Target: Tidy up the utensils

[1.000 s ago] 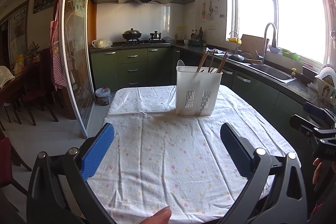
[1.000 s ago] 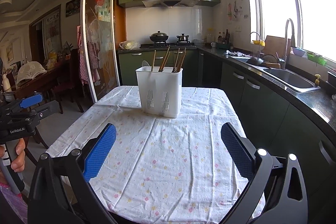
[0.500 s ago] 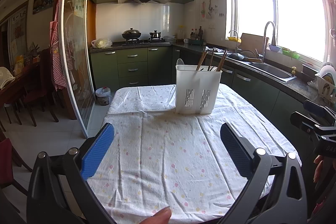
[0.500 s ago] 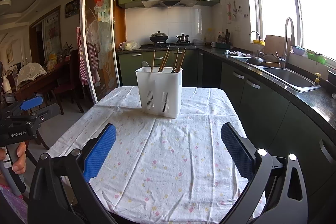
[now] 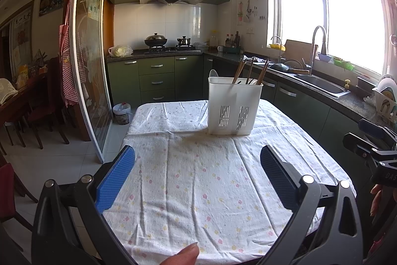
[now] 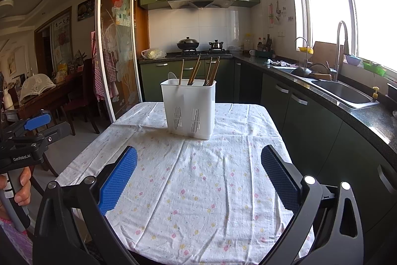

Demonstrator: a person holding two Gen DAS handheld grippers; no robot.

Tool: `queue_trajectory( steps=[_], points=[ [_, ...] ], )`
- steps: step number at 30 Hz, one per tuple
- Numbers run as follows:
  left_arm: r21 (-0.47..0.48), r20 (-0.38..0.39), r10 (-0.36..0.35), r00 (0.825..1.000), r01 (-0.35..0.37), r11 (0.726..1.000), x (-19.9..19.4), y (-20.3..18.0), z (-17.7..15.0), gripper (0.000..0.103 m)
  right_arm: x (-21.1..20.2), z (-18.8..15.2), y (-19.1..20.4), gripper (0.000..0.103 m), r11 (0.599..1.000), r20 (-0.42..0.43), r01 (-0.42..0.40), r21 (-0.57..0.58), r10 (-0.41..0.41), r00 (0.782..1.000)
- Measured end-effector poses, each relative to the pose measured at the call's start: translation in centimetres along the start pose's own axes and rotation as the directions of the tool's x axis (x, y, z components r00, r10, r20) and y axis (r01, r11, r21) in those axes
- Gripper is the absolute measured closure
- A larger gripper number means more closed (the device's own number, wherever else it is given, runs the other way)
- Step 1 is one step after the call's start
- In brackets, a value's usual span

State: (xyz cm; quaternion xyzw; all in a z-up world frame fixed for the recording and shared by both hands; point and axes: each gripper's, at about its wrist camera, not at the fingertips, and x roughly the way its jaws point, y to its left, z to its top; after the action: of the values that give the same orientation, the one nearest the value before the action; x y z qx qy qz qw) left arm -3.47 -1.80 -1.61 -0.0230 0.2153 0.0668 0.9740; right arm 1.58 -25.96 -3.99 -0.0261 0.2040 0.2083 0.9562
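1. White utensil holder (image 6: 188,109) stands upright on the far half of the cloth-covered table (image 6: 198,190), holding wooden chopsticks (image 6: 194,73) and what looks like a pale spoon (image 6: 172,77).
2. Left gripper (image 5: 197,174) and right gripper (image 6: 198,174) hover near the table's near edge, both spread wide and empty.

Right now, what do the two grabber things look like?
Each is black plastic with two wide-set fingers, blue dimpled pads and silver bolts. The left gripper and right gripper match. The left one's side reads "GenRobot.AI" in white, above a grey handle; a pink patterned sleeve shows below.
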Motion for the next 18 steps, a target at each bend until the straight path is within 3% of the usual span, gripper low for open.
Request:
queue_trajectory(
  steps=[13, 18],
  points=[
    [0.015, 0.006, 0.001, 1.000, -0.001, 1.000, 0.09, -0.30, -0.13, 0.007, 0.04, -0.07, 0.05, 0.005, 1.000, 0.000, 0.000, -0.001, 0.000, 1.000],
    [-0.018, -0.010, -0.036, 0.999, 0.036, 0.999, 0.35, 0.13, -0.02, 0.007, 0.04, -0.06, 0.06, 0.005, 1.000, 0.000, 0.000, -0.002, 0.000, 1.000]
  ],
)
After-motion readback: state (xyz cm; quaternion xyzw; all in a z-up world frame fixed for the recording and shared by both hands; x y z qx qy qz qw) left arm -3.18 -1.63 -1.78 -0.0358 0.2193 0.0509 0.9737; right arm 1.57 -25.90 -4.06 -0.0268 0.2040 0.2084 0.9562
